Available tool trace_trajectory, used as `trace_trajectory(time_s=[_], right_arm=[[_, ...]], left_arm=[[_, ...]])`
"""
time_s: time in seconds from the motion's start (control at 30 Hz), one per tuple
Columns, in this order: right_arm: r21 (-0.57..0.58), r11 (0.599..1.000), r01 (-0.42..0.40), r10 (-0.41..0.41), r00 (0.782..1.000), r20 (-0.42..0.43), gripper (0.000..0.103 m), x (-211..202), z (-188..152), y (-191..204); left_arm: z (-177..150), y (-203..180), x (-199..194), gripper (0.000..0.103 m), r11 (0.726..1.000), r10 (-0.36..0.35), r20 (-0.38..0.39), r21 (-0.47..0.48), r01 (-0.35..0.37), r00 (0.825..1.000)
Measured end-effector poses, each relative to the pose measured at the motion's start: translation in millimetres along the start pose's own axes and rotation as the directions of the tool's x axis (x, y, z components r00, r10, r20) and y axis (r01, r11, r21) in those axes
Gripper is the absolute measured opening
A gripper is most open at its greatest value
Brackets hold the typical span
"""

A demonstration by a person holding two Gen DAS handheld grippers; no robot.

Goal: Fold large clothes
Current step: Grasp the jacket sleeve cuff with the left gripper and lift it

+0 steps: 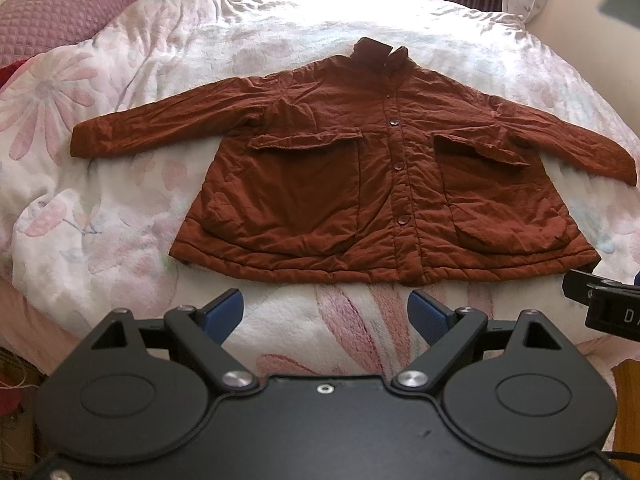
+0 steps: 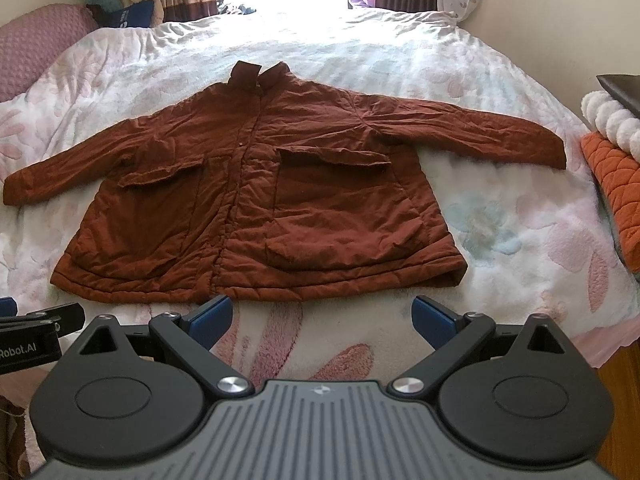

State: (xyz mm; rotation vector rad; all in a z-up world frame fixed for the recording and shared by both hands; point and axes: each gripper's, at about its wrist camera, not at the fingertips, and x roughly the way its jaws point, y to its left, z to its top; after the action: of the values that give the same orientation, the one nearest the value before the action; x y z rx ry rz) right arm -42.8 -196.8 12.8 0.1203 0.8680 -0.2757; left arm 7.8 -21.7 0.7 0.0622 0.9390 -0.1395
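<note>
A rust-brown padded jacket (image 1: pixel 360 176) lies flat and face up on the bed, buttoned, collar away from me, both sleeves spread out to the sides. It has two flap pockets. In the right wrist view the same jacket (image 2: pixel 260 200) fills the middle. My left gripper (image 1: pixel 326 312) hovers open just short of the hem, blue pads wide apart with nothing between them. My right gripper (image 2: pixel 322 318) is open too, near the hem's right half, holding nothing. The right gripper's body (image 1: pixel 608 304) shows at the left view's right edge.
A white floral quilt (image 1: pixel 120 208) covers the bed. A pink quilted pillow (image 1: pixel 60 12) lies at the far left. An orange quilted cushion (image 2: pixel 616 188) and a white bobbled item (image 2: pixel 612 120) sit at the right edge. Curtains and a bright window are behind.
</note>
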Motion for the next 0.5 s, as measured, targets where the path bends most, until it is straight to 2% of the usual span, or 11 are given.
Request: trace_trajectory(time_s=[0.13, 0.23, 0.33, 0.5], right_arm=[[0.009, 1.0, -0.011, 0.011, 1.0, 0.011, 0.103, 8, 8, -2], [-0.002, 1.0, 0.002, -0.002, 0.999, 0.05, 0.103, 19, 21, -2], [-0.036, 0.999, 0.009, -0.004, 0.993, 0.121, 0.103, 34, 35, 0], [-0.144, 0.99, -0.006, 0.034, 0.981, 0.191, 0.103, 64, 59, 13]], left_arm=[[8, 10, 11, 0.091, 1.0, -0.013, -0.003, -0.007, 0.013, 1.0], [22, 30, 24, 0.091, 1.0, -0.003, 0.026, -0.025, 0.004, 1.0], [36, 60, 40, 0.091, 0.997, 0.035, 0.095, -0.071, -0.029, 0.995], [66, 124, 83, 0.091, 0.99, 0.058, 0.147, -0.134, -0.039, 0.987]])
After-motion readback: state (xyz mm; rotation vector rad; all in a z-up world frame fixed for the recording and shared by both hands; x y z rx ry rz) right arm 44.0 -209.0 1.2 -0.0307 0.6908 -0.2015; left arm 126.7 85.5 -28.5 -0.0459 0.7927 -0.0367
